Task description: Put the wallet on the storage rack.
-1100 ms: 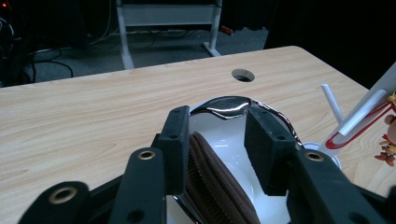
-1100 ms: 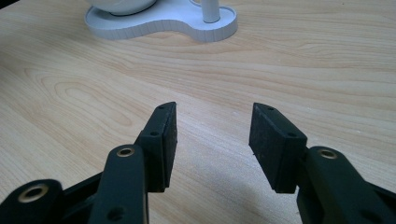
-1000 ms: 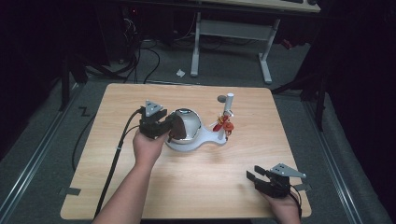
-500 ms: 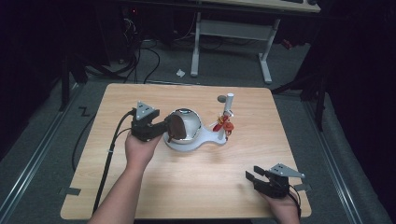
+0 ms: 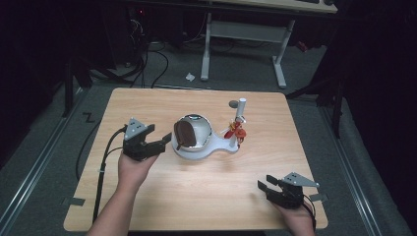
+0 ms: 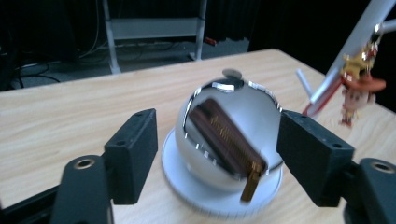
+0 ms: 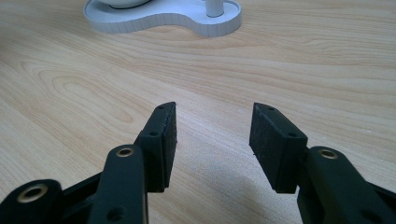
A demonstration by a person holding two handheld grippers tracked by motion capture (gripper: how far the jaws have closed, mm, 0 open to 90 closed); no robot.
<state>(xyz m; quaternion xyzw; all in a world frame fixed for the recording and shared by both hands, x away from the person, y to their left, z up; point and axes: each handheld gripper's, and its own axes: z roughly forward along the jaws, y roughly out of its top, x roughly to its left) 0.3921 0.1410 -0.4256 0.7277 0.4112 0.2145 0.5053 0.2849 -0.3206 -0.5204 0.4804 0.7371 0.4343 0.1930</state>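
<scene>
At centre of the pale wooden table (image 5: 162, 206): white curved plastic base (image 5: 223, 146) carrying a mirrored chrome dome (image 5: 196, 132), brown slatted panel facing left; small red figurine (image 5: 238, 131) beside its post. Left gripper (image 5: 164, 141), jaws spread, just beside the dome. Right gripper (image 5: 263, 187), jaws apart, empty, near front right.

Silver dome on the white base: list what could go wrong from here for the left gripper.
1. The left gripper is open beside the silver dome; its surface looks smooth and rounded, so closing pads may slip off.
2. A brown flap stands out from the dome toward the gripper; a push forward could knock or bend it.
3. The figurine hangs on the post of the same white base; shoving the base may set it swinging.
</scene>
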